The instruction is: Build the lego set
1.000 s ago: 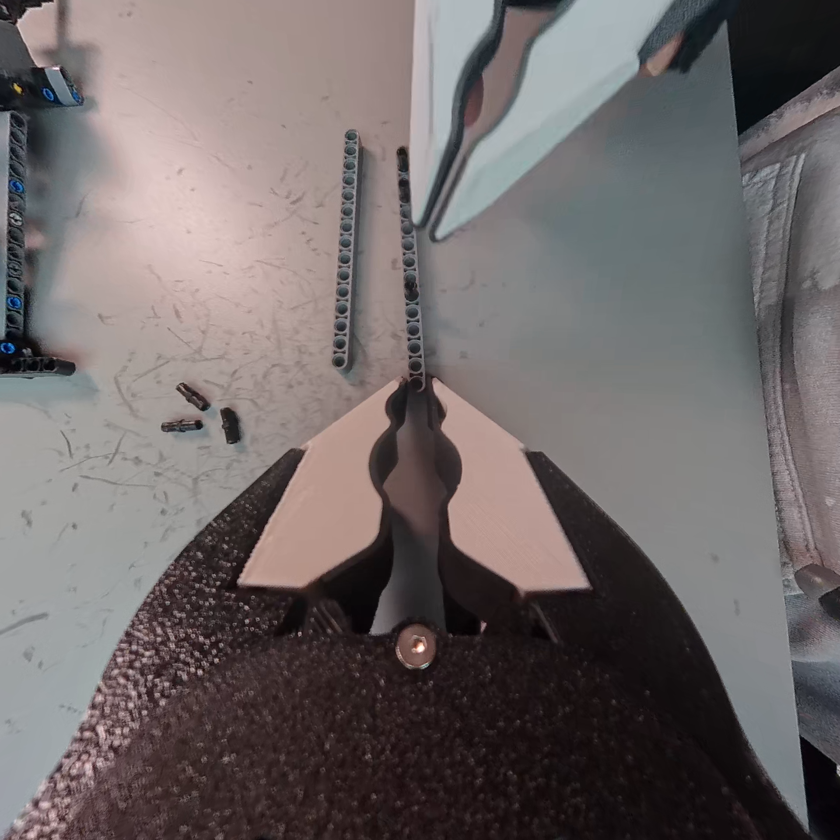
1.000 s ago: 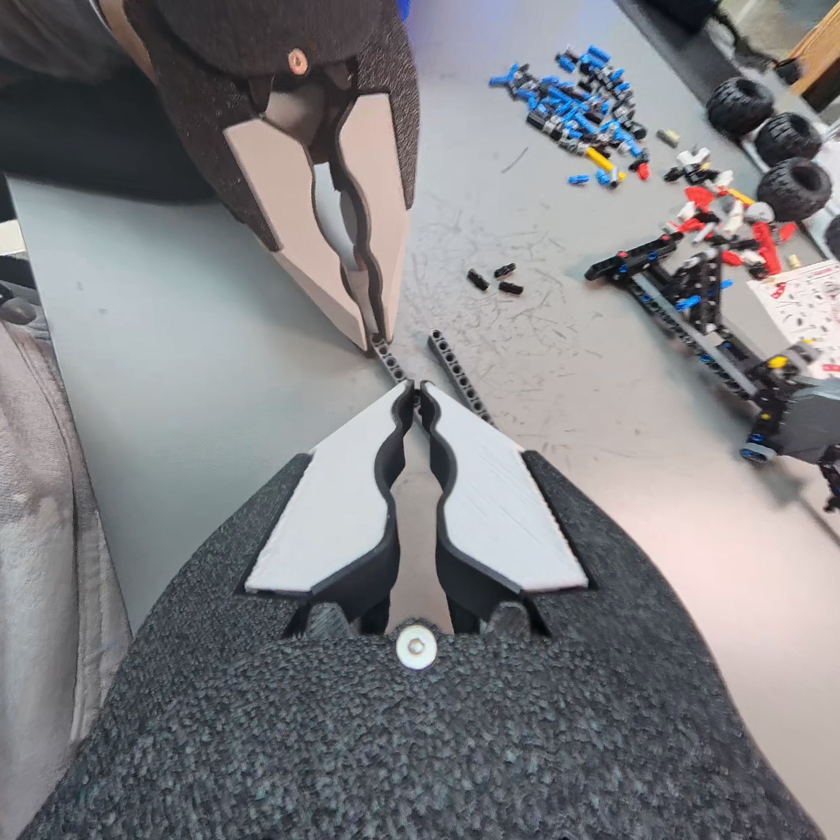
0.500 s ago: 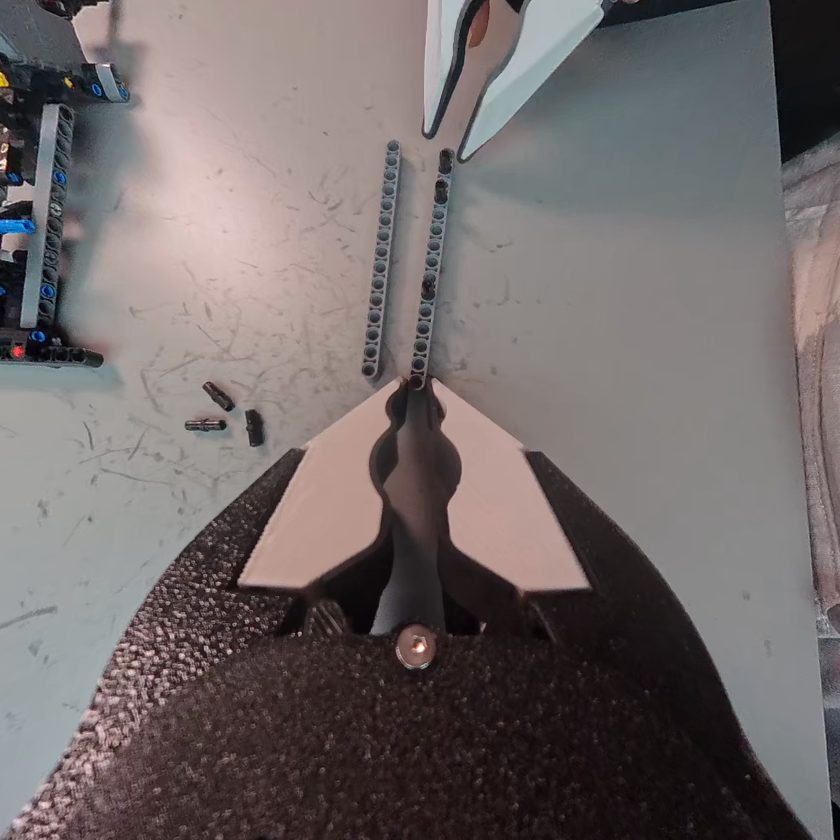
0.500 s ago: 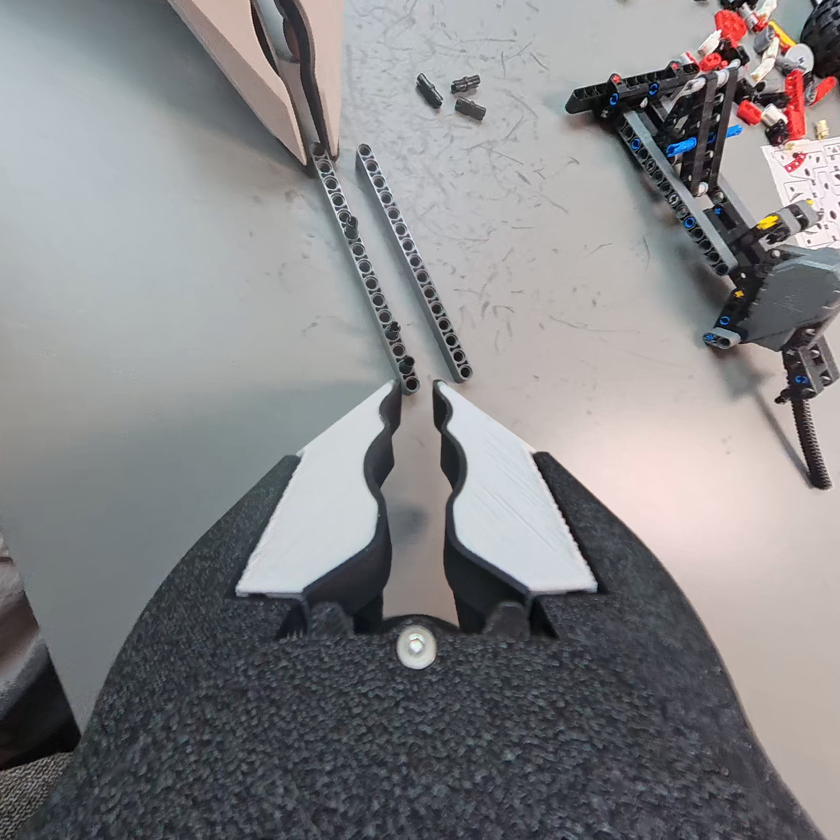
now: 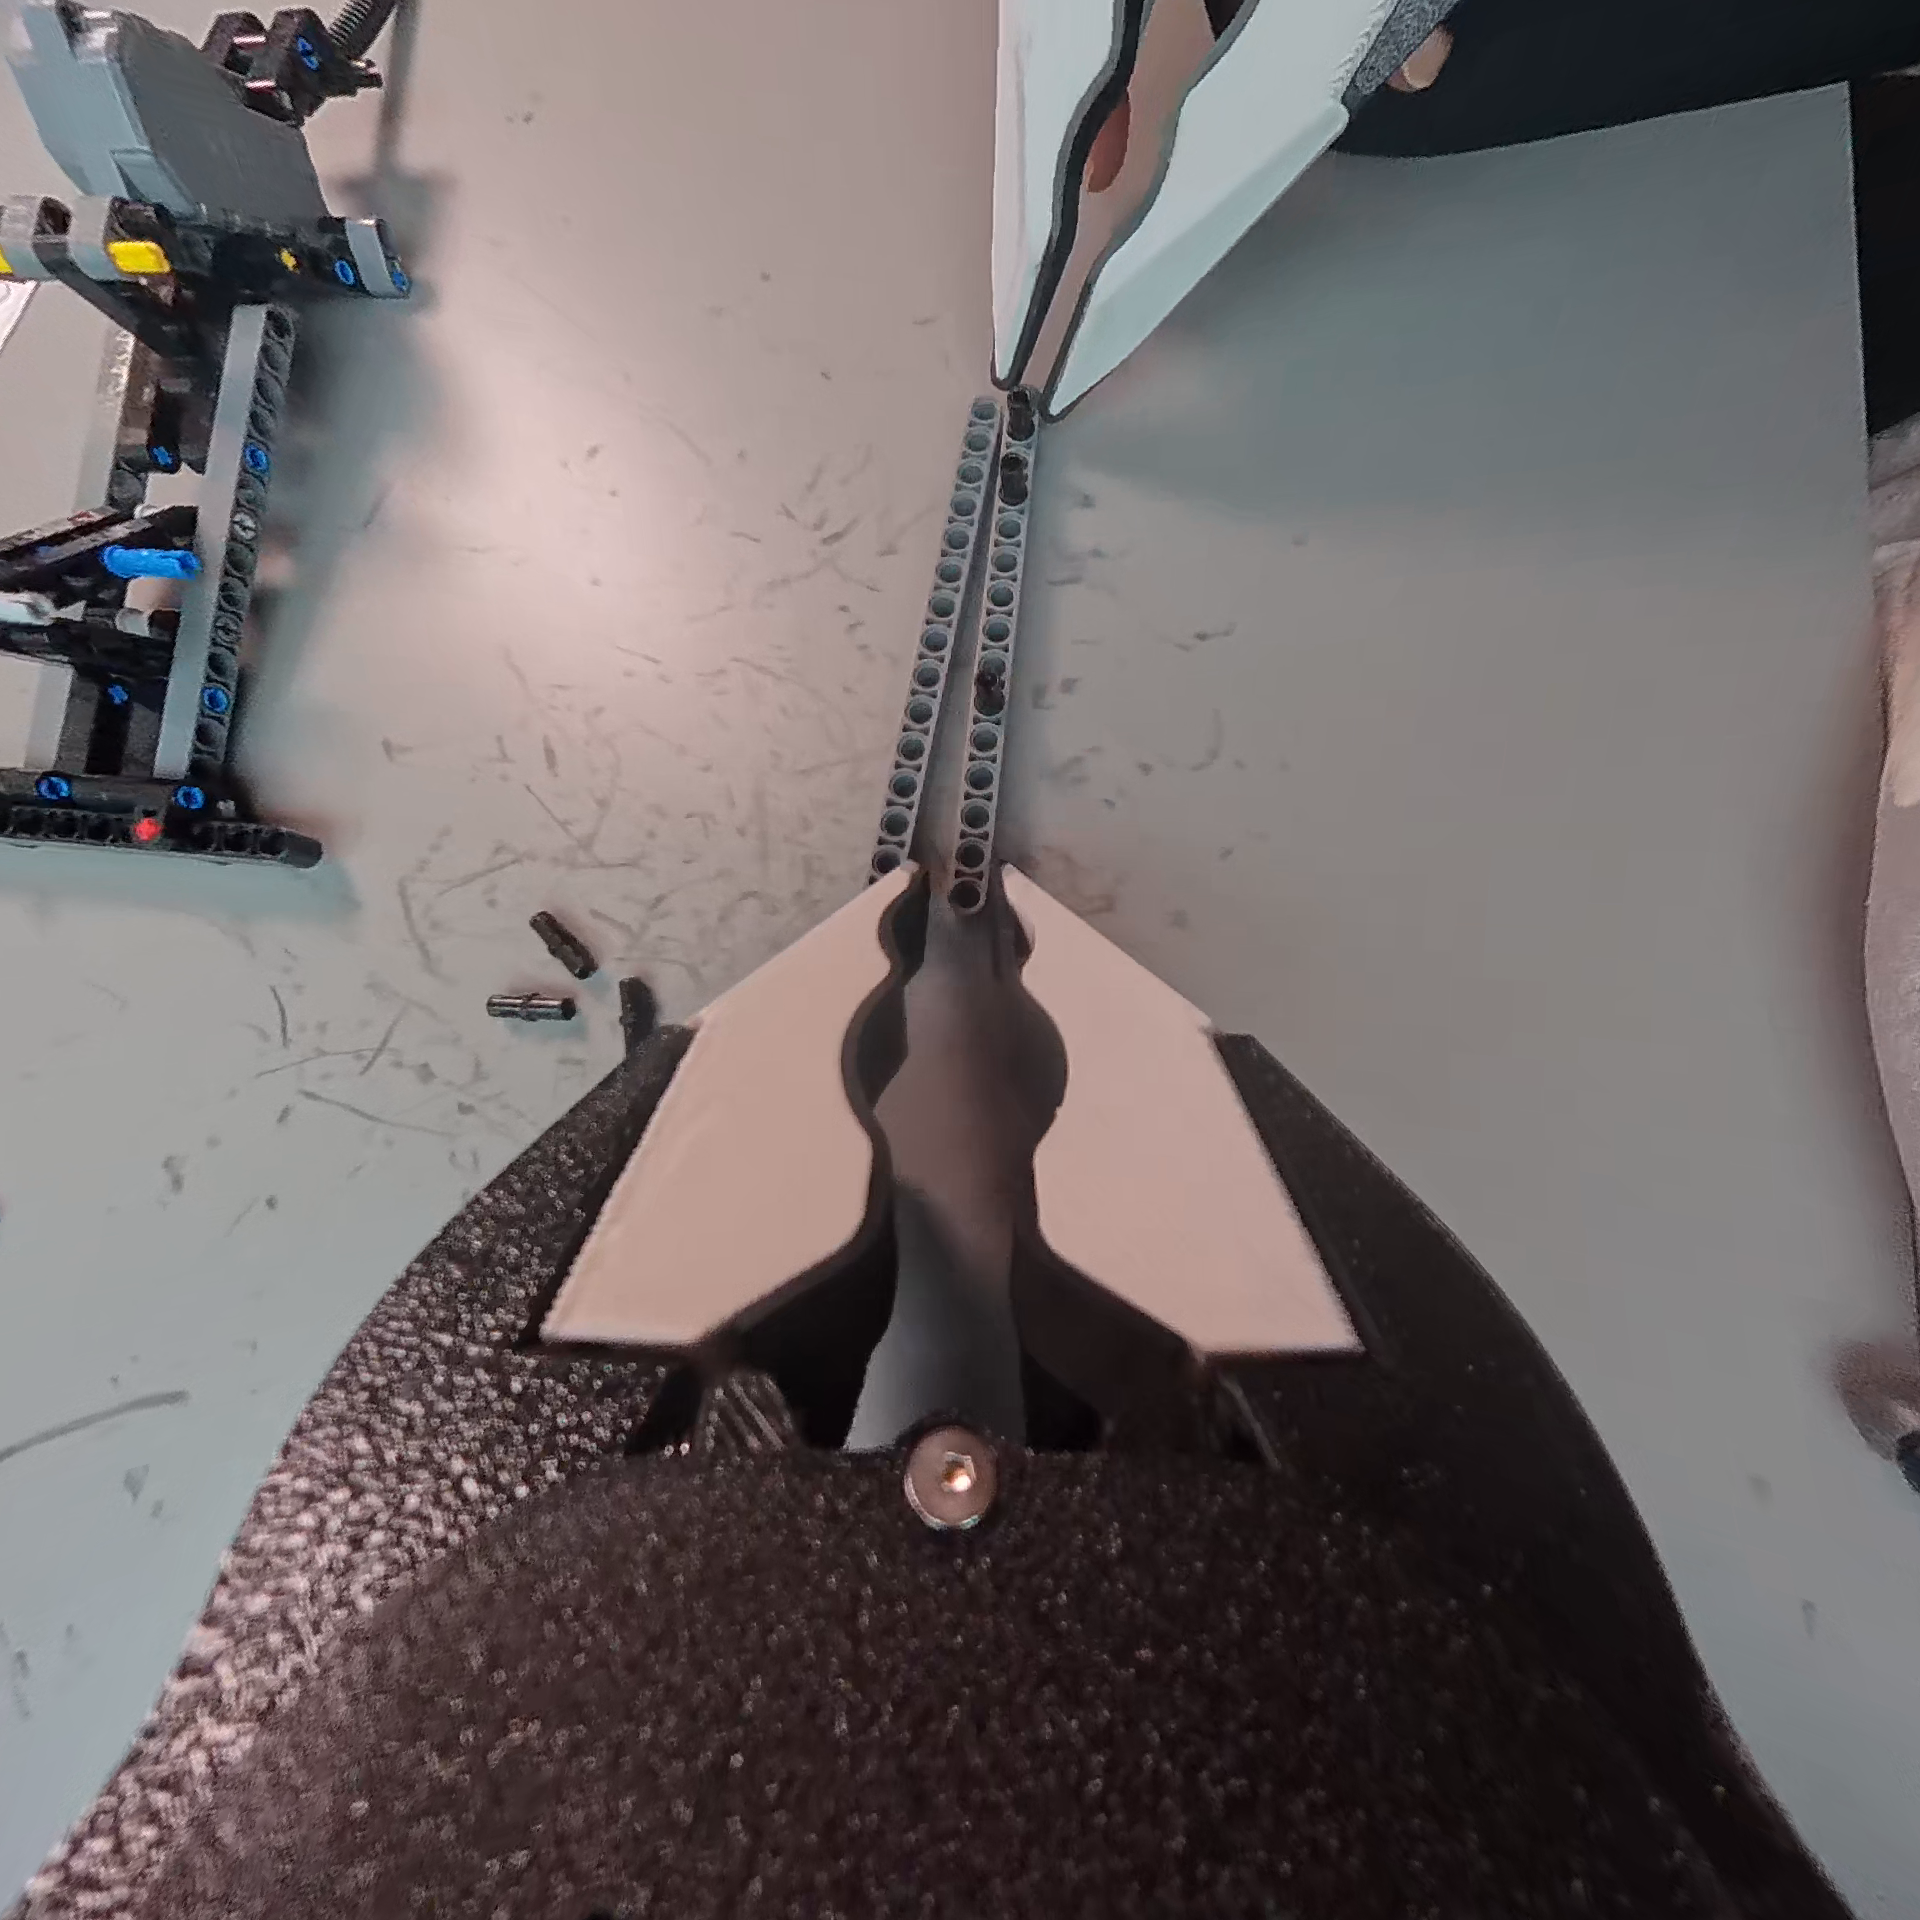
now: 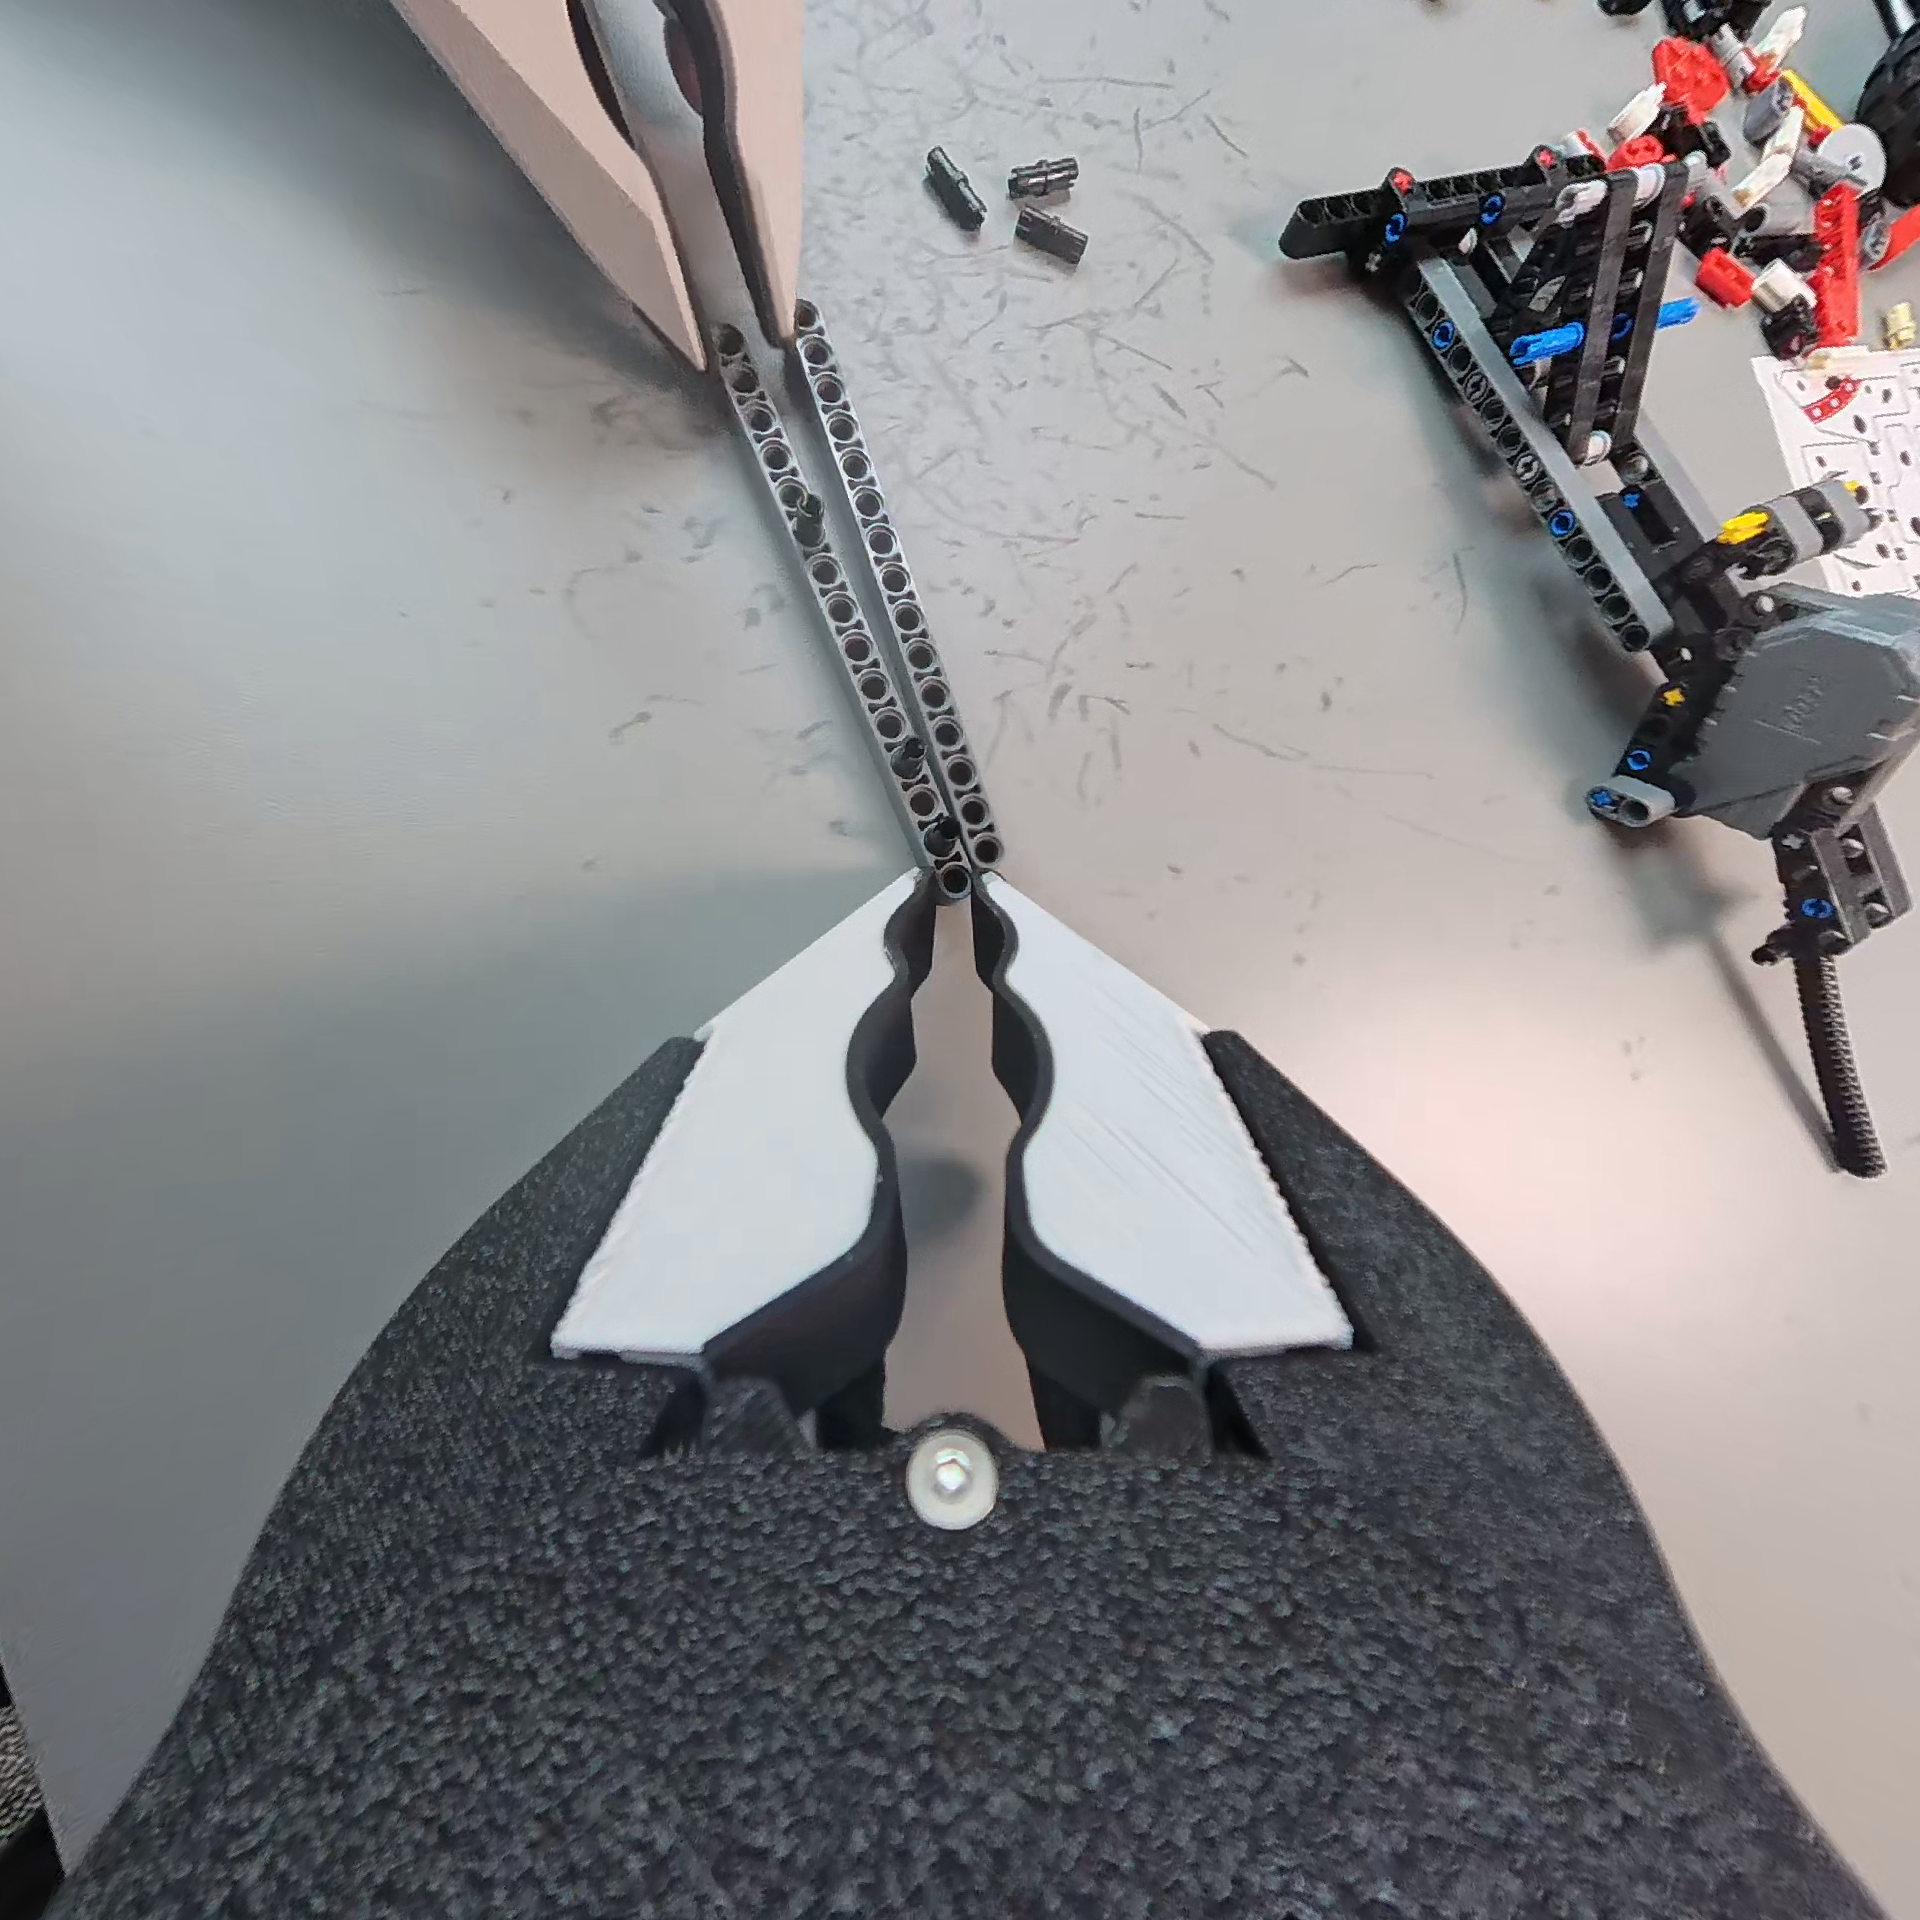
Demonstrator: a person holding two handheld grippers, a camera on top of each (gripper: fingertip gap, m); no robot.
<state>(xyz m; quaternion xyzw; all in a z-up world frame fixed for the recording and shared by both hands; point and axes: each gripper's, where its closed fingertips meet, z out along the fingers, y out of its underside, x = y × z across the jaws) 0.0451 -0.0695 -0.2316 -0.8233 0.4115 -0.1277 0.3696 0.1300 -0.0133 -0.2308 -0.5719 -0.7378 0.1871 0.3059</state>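
Two long grey holed beams lie side by side on the grey table, meeting at one end. The pinned beam (image 5: 992,665) carries several black pins; it also shows in the right wrist view (image 6: 831,603). The plain beam (image 5: 935,665) (image 6: 899,582) lies against it. My left gripper (image 5: 961,891) is shut on one end of the pinned beam; it shows at the top of the right wrist view (image 6: 743,327). My right gripper (image 6: 951,891) has its tips closed on the other end; it shows at the top of the left wrist view (image 5: 1027,400).
Three loose black pins (image 5: 561,977) (image 6: 1023,197) lie beside the beams. A partly built black and grey chassis (image 5: 208,520) (image 6: 1538,395) with a grey motor block (image 6: 1808,717) lies farther off. Loose red and white parts (image 6: 1766,156) and an instruction sheet (image 6: 1860,447) lie beyond it. The grippers' ends are close to 11 cm from one another.
My right gripper came in to the far end of the pinned beam and closed from open. The pinned beam has swung against the plain beam; they lay apart before.
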